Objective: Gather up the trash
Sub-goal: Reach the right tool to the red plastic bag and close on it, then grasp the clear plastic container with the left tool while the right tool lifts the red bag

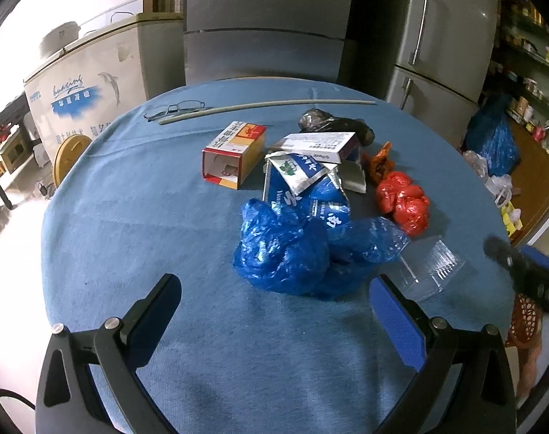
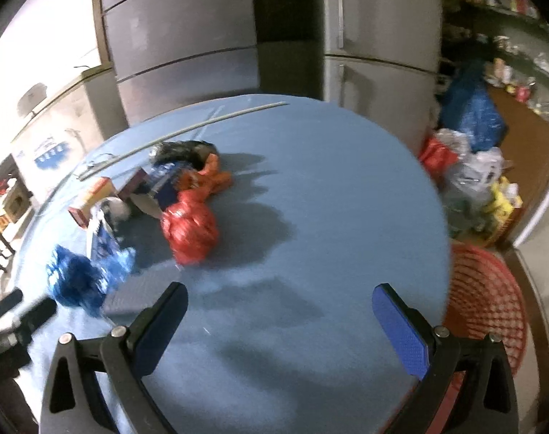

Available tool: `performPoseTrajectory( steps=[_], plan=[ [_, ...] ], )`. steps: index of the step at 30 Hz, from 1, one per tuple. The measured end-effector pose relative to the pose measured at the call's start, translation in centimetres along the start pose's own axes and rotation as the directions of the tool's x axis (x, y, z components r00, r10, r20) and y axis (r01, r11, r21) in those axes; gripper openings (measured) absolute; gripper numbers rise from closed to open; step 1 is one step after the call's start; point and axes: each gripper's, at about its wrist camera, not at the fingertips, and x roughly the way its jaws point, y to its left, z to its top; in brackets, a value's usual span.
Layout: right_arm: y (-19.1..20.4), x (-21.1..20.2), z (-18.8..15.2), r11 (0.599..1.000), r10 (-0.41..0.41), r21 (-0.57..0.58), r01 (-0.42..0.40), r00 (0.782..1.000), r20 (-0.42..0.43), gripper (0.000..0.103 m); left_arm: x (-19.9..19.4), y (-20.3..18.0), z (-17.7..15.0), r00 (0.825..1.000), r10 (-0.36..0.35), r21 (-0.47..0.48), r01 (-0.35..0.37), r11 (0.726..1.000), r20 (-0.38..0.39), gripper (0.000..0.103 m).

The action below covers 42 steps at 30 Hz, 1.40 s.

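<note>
Left hand-held gripper (image 1: 274,289) and right hand-held gripper (image 2: 279,300) spread, empty; blue bag (image 1: 285,253) nearest, red bag (image 1: 404,200) beyond.

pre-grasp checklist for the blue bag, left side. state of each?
1. Left tongs open, nothing held: ok.
2. Crumpled blue bag centred just ahead of them: ok.
3. Bag free of neighbours: not ok, it lies against the blue-and-white pouch.
4. Clear plastic tray near the right fingertip of the left tongs, snag risk: cannot tell.
5. Right tongs open, off to the side: ok.
6. Red basket beside the table for drop-off: ok.
</note>
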Motion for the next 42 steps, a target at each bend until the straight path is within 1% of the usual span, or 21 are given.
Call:
performPoseTrajectory(
  steps=[4,7,8,10,12,13,14,15,16,17,19,21,24,27,30,32,34,36,39,40,42],
  plan=[
    [2.0,1.9,2.7,0.997,0.071,-0.033,-0.071,0.997,-0.003,0.103,0.1,0.4,0.1,1.000,0.001,0.000,-0.001,1.000,0.003,0.103],
    [3.9,4.0,4.8,0.988,0.128,-0.079,-0.131,0.991,-0.047,0.103,0.2,0.7,0.2,1.000,0.001,-0.002,-0.001,1.000,0.001,0.103],
    [4.2,4.7,5.4,0.986,0.135,-0.087,-0.140,0.989,-0.063,0.103,0.2,0.9,0.2,1.000,0.001,-0.004,-0.001,1.000,0.001,0.103],
    [4.8,6.8,6.4,0.981,0.152,-0.098,-0.167,0.978,-0.142,0.102,0.2,1.2,0.2,1.000,-0.001,-0.009,0.001,1.000,0.000,0.103],
    [4.9,8.5,6.8,0.978,0.169,-0.086,-0.191,0.963,-0.210,0.097,0.2,1.3,0.3,1.000,-0.011,-0.013,0.011,1.000,-0.003,0.103],
    [5.0,9.6,6.9,0.976,0.168,-0.089,-0.197,0.951,-0.260,0.094,0.1,1.2,0.3,1.000,-0.018,-0.012,0.018,1.000,-0.002,0.103],
    [5.1,10.5,6.9,0.974,0.173,-0.089,-0.208,0.939,-0.296,0.086,0.1,1.1,0.3,1.000,-0.024,-0.009,0.024,1.000,-0.002,0.103],
    [5.1,11.5,6.7,0.971,0.184,-0.082,-0.224,0.922,-0.341,0.078,0.0,0.8,0.3,1.000,-0.032,-0.004,0.031,0.999,-0.002,0.103],
    [5.0,12.5,6.4,0.969,0.196,-0.068,-0.240,0.902,-0.385,0.055,0.0,0.5,0.3,0.999,-0.039,0.003,0.039,0.999,-0.003,0.103],
    [4.8,13.1,6.2,0.966,0.213,-0.049,-0.255,0.887,-0.410,0.047,0.1,0.1,0.3,0.999,-0.044,0.014,0.044,0.999,-0.005,0.103],
    [4.4,12.8,6.2,0.966,0.219,-0.040,-0.255,0.892,-0.396,0.046,0.2,-0.8,0.2,0.998,-0.054,0.037,0.054,0.998,-0.011,0.103],
    [3.7,11.9,6.1,0.963,0.241,-0.026,-0.269,0.899,-0.365,0.046,0.2,-1.6,0.2,0.998,-0.065,0.059,0.066,0.996,-0.013,0.103],
    [1.7,9.7,5.7,0.967,0.247,0.004,-0.257,0.924,-0.291,0.046,0.1,-2.9,0.5,0.997,-0.080,0.092,0.081,0.992,-0.007,0.103],
    [-0.9,7.7,4.8,0.969,0.249,0.061,-0.241,0.938,-0.241,0.046,0.2,-4.8,1.1,0.994,-0.113,0.135,0.113,0.984,-0.009,0.103],
    [-3.7,6.1,3.8,0.962,0.263,0.133,-0.239,0.941,-0.214,0.046,0.7,-7.2,1.4,0.989,-0.144,0.194,0.147,0.970,-0.030,0.103],
    [-5.2,5.1,3.0,0.958,0.264,0.167,-0.234,0.945,-0.194,0.046,1.0,-9.0,1.7,0.985,-0.164,0.244,0.170,0.955,-0.047,0.103],
    [-6.4,4.3,2.2,0.952,0.266,0.205,-0.229,0.948,-0.174,0.046,1.4,-10.3,1.8,0.987,-0.149,0.261,0.161,0.952,-0.068,0.103],
    [-7.4,3.8,2.1,0.949,0.259,0.226,-0.220,0.952,-0.164,0.046,1.6,-11.3,1.8,0.987,-0.143,0.260,0.157,0.953,-0.072,0.103],
    [-9.0,3.5,1.3,0.942,0.262,0.257,-0.216,0.952,-0.160,0.046,2.0,-12.9,1.6,0.993,-0.097,0.246,0.111,0.963,-0.071,0.103],
    [-9.3,3.5,1.2,0.941,0.263,0.261,-0.216,0.951,-0.160,0.046,2.2,-13.3,1.5,0.993,-0.090,0.246,0.106,0.963,-0.074,0.103],
    [-9.7,3.4,0.9,0.938,0.266,0.268,-0.218,0.951,-0.159,0.046,2.6,-14.6,1.1,0.996,-0.053,0.257,0.070,0.964,-0.070,0.103]
  ],
)
